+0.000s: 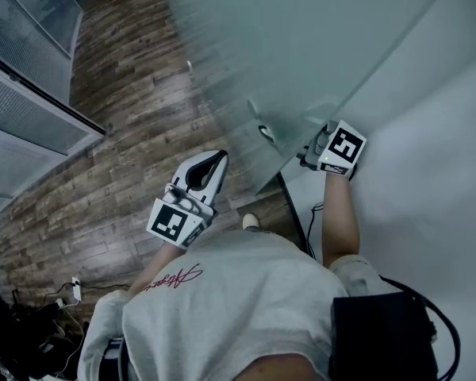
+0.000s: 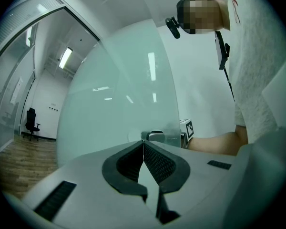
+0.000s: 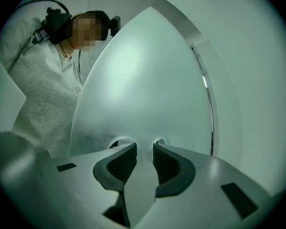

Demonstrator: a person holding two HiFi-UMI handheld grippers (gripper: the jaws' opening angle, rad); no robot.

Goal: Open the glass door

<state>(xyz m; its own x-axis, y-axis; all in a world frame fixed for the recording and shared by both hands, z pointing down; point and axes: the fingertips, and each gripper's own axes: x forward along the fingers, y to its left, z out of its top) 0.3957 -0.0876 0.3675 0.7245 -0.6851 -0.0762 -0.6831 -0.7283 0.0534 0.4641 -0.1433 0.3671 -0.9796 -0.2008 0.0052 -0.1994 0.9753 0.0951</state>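
The glass door [image 3: 148,80] stands upright straight ahead of the right claw [image 3: 144,150] — jaws apart, pinching nothing — with its handle fittings [image 3: 160,141] just past the tips, so this hand is the nearer; the left claw [image 2: 143,146], jaws together and empty, hangs off the pane.

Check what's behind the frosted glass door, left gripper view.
Past the edge of the frosted glass door, a black-and-white marker cube and a forearm show. Frosting hides anything behind the pane.
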